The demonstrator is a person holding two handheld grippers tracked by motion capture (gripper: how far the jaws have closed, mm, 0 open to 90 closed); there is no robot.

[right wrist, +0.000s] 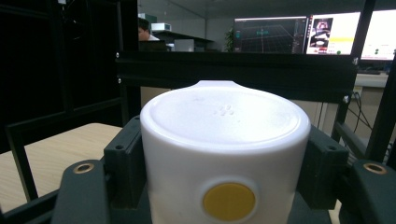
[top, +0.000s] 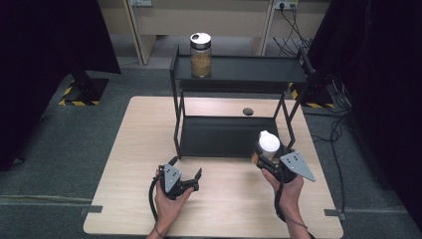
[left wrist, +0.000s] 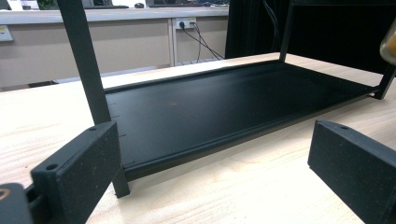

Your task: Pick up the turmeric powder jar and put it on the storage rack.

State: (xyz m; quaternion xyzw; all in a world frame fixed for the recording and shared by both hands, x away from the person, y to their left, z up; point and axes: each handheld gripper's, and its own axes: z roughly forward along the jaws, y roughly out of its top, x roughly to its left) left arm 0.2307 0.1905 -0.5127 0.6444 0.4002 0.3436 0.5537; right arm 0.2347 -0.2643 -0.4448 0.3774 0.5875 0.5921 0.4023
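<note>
While my left gripper [top: 188,175] rests low over the wooden table [top: 124,164] at about seven o'clock of the board, its jaws stand wide apart with nothing between them. Along those jaws in the left gripper view, the left gripper [left wrist: 205,172] faces the black shelf rack [left wrist: 224,107], whose bottom tray lies flat on the table just ahead; one thin black leg of the rack rises close to my left-hand jaw, at about ten o'clock from it, near but not touching as far as I can tell.

Moving across in the high view, the rack [top: 239,74] stands at the middle and far half of the table. On its top shelf, toward eleven o'clock, a second jar [top: 201,55] with brown contents and a white lid stands upright and alone.

At about four o'clock of the table, my right gripper [top: 266,158] is clamped around the white-lidded jar [top: 266,147], just beside the rack's front right leg. The jar sits upright between the jaws, its lid above them. In the right gripper view the white-lidded jar [right wrist: 224,154] is pressed on both sides by my black pads [right wrist: 123,163], and a yellow round spot shows on the lid's near wall. Behind it, the rack's dark crossbar runs at twelve o'clock, with lit monitors [right wrist: 327,35] well beyond.
</note>
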